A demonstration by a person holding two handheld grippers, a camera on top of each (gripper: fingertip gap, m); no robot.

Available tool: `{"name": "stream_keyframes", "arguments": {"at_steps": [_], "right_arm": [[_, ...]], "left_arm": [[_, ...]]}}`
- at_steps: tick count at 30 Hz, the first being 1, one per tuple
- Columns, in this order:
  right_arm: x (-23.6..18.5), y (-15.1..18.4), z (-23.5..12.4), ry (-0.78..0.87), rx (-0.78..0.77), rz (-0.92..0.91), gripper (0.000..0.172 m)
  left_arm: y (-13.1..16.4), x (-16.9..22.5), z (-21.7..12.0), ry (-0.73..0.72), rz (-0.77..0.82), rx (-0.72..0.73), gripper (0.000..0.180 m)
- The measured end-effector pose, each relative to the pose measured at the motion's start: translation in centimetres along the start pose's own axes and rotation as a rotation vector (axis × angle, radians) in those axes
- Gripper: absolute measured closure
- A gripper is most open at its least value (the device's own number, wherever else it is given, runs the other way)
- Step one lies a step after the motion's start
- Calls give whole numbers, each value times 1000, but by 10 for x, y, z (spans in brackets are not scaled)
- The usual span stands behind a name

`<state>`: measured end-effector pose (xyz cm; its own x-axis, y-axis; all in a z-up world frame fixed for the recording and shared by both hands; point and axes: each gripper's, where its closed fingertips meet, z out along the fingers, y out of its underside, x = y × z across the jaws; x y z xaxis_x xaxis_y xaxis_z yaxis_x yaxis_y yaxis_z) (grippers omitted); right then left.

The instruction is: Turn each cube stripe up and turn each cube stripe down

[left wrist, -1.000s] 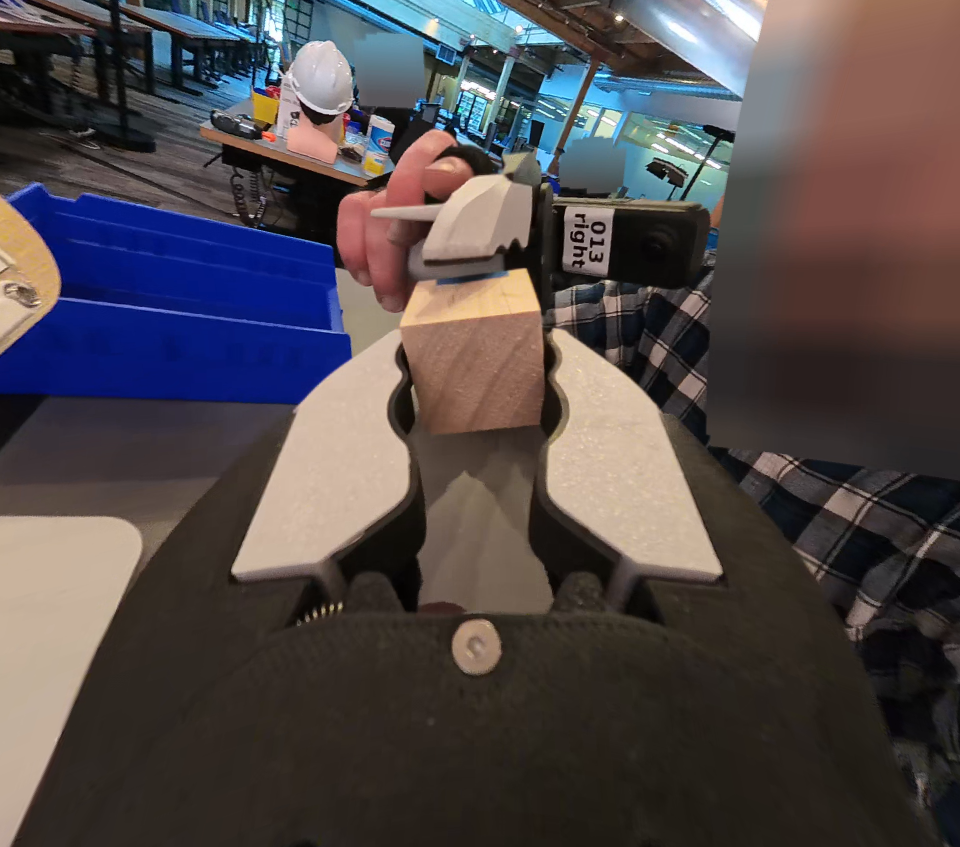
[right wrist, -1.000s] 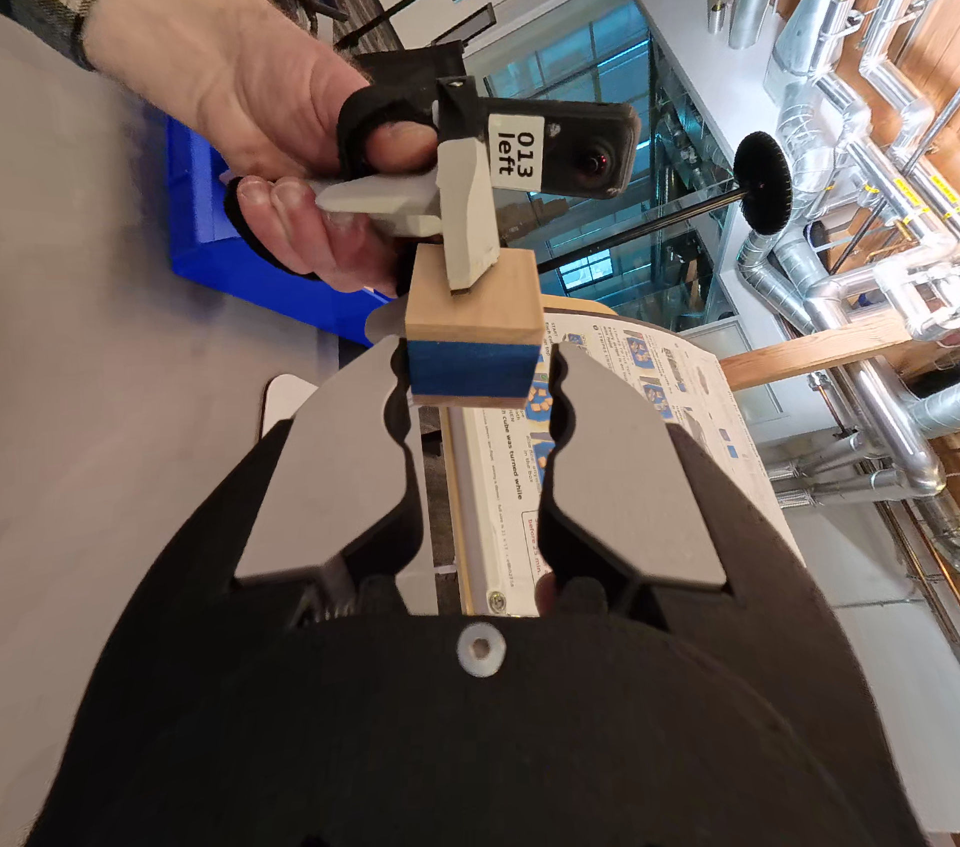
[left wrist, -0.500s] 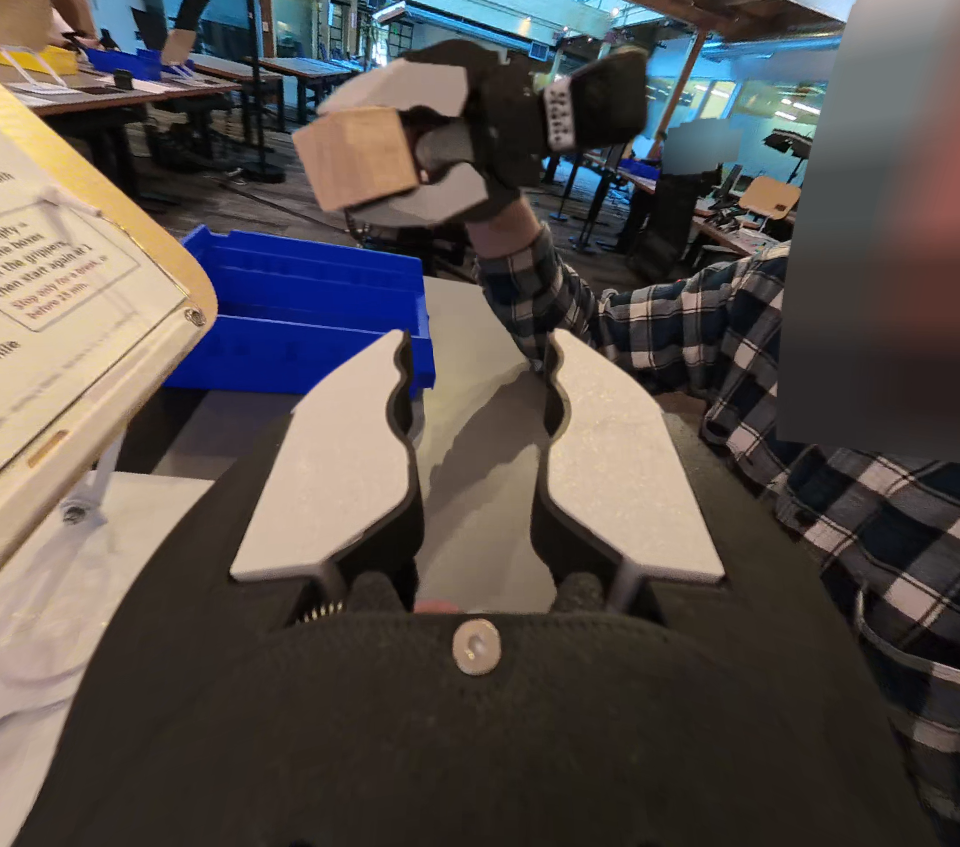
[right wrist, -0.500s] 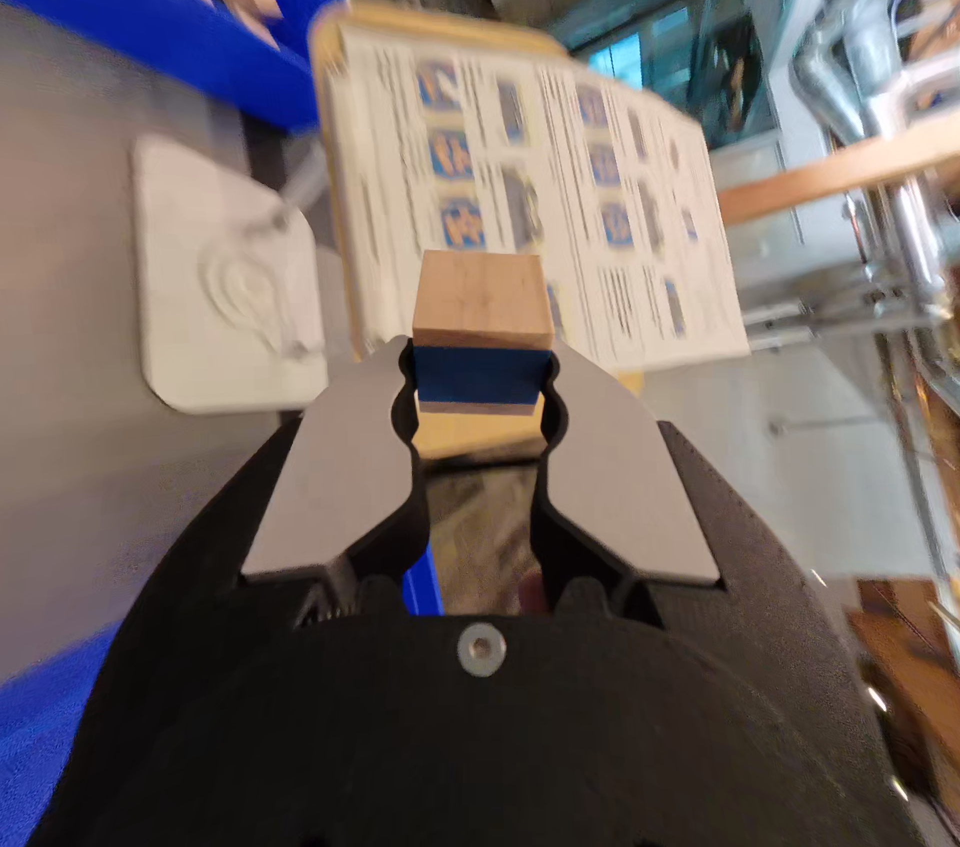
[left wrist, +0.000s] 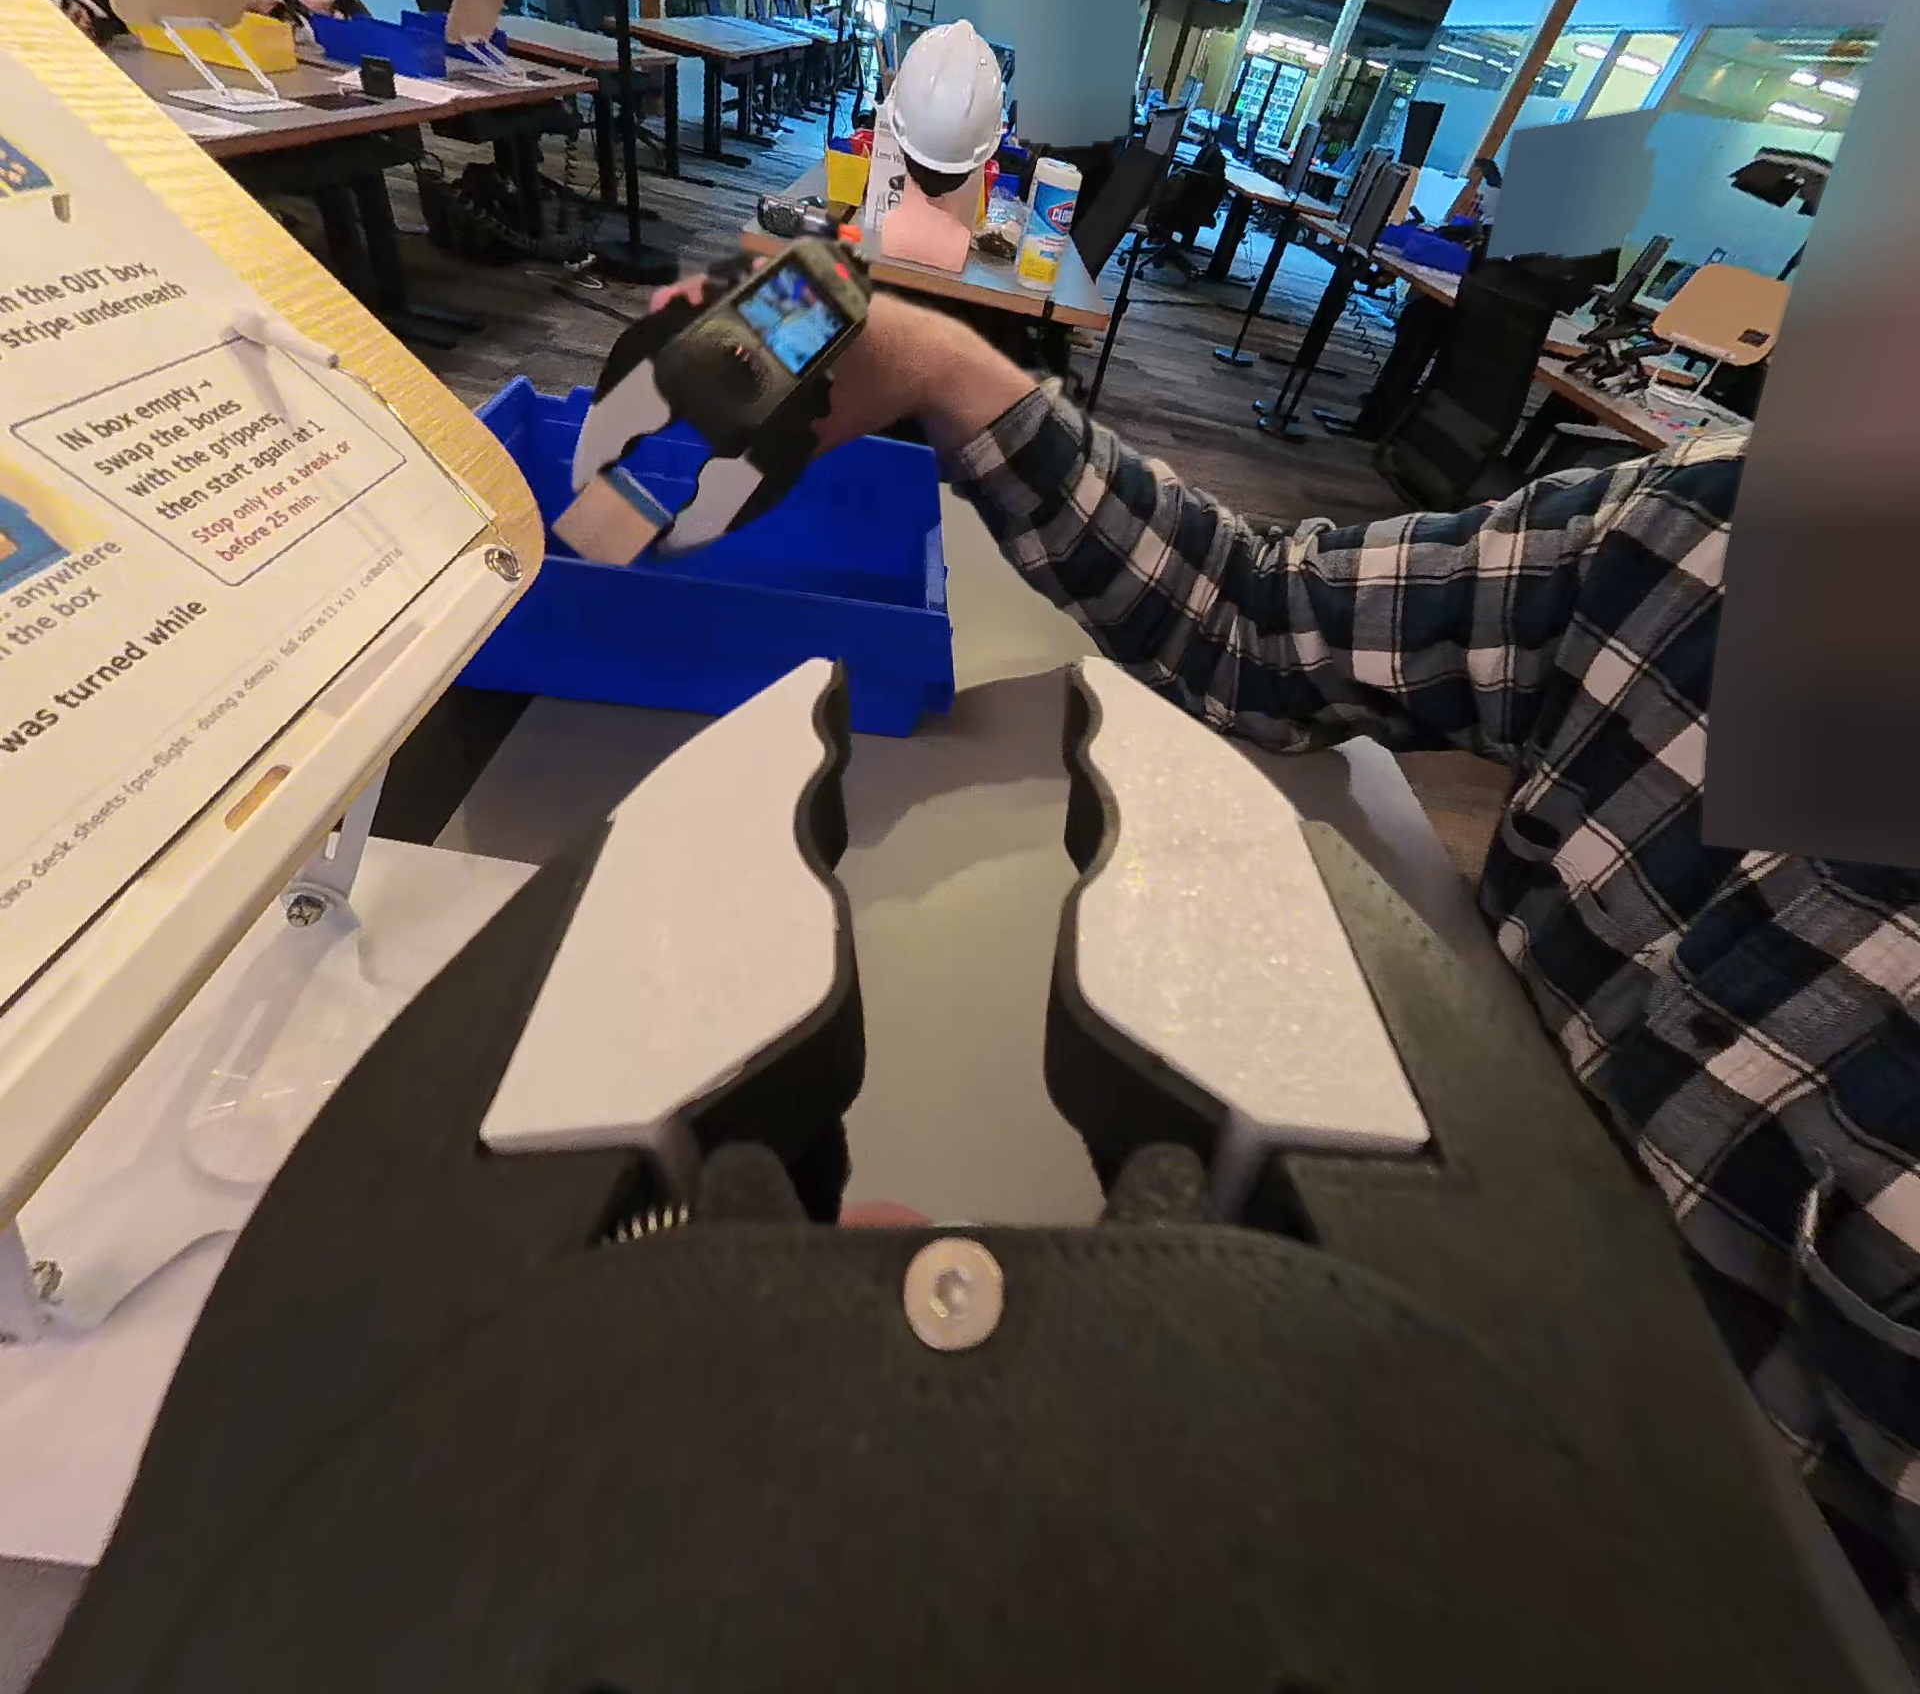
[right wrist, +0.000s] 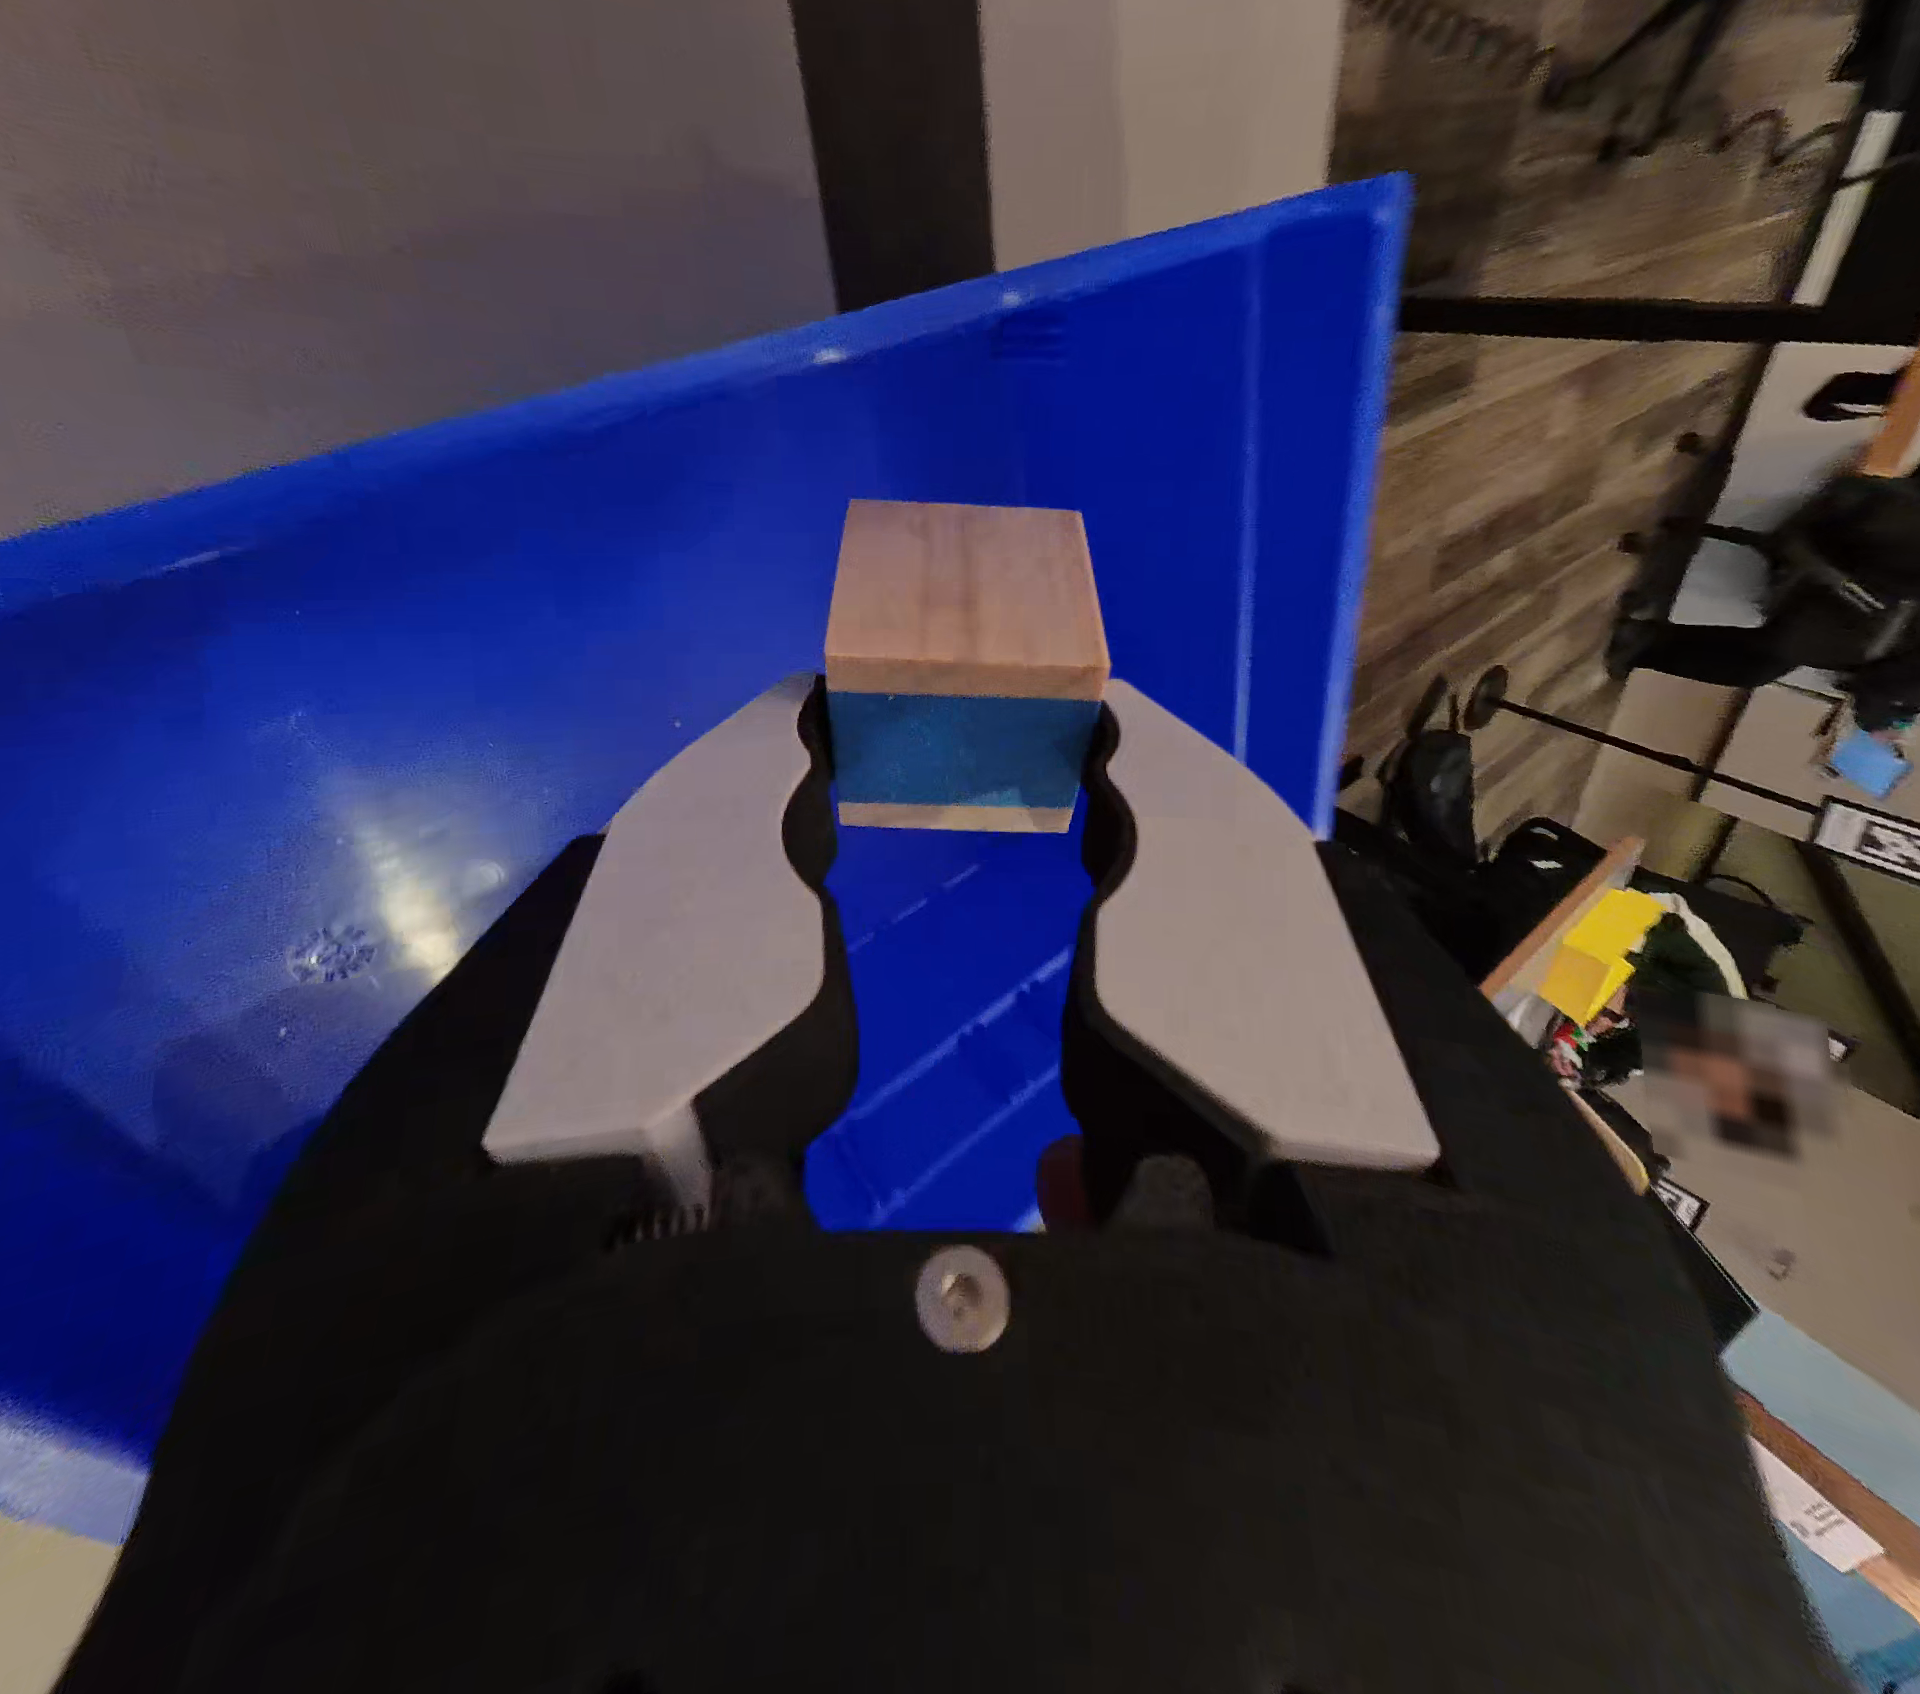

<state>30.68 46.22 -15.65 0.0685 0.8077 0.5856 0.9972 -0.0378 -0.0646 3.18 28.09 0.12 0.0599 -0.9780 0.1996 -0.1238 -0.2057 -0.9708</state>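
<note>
My right gripper (right wrist: pixel 961 735) is shut on a wooden cube with a blue stripe (right wrist: pixel 966 657); both pads press on its sides and the stripe faces the camera. It holds the cube inside a blue bin (right wrist: pixel 468 657). In the left wrist view that same gripper (left wrist: pixel 634 491) holds the cube (left wrist: pixel 608 517) over the blue bin (left wrist: pixel 748 605). My left gripper (left wrist: pixel 951 709) is open with nothing between its fingers, held above the grey table (left wrist: pixel 956 865) in front of the bin.
An instruction sheet on a wooden board (left wrist: pixel 208 481) stands at the left on a white base (left wrist: pixel 239 1073). The person's plaid sleeve (left wrist: pixel 1351 605) reaches across from the right. Other desks and a white helmet (left wrist: pixel 948 96) stand far behind.
A second ago both grippers were on the cube. My left gripper let go and drew back. My right gripper carried the cube over into the blue bin.
</note>
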Motion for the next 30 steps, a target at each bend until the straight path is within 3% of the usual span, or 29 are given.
{"name": "stream_keyframes", "arguments": {"at_steps": [8,17,23,26,30], "right_arm": [[-25,6,46,-108,-103,-57,126],[-27,8,58,-109,-139,-74,126],[-15,3,57,-51,-117,-39,111],[-1,4,43,2,-98,-17,112],[20,-1,19,95,-40,36,119]], "left_arm": [[-5,-1,-8,-17,12,11,144],[-1,-1,-3,-13,14,-8,144],[2,-3,-3,-32,24,-32,144],[2,-7,-12,-89,58,-71,142],[12,-28,-46,-321,176,-256,135]]}}
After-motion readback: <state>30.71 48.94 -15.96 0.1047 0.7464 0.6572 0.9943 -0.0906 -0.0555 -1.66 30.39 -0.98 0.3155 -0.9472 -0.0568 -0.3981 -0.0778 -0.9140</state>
